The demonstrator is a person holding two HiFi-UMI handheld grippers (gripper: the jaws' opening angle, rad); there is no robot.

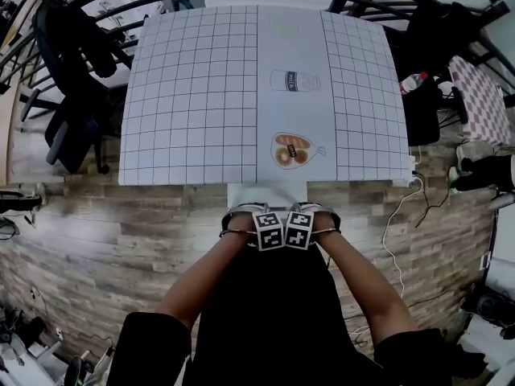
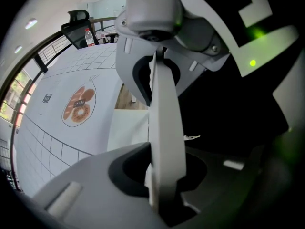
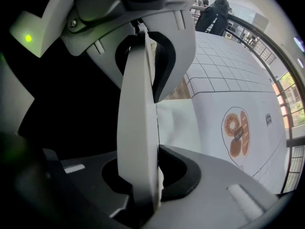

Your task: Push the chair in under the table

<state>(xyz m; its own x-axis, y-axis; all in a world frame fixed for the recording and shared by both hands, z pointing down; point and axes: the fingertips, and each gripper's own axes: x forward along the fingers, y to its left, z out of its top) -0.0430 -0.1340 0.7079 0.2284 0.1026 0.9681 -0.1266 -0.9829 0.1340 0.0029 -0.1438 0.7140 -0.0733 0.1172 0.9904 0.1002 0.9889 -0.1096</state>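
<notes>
A white chair stands at the near edge of the table (image 1: 201, 95), its seat (image 1: 265, 193) partly under the grid-patterned top. Both grippers point down side by side over its back. My left gripper (image 1: 268, 230) is shut on the chair's thin white backrest (image 2: 167, 123), which runs upright between the jaws. My right gripper (image 1: 299, 227) is shut on the same backrest (image 3: 138, 128). The white seat (image 2: 128, 128) shows below, reaching toward the table. The person's forearms hide the rest of the chair in the head view.
The table top carries drawings of a bread bag (image 1: 294, 149) and a milk carton (image 1: 294, 80). A black office chair (image 1: 72, 79) stands at the left, dark gear and a bottle (image 1: 412, 81) at the right. A white cable (image 1: 398, 215) lies on the wood floor.
</notes>
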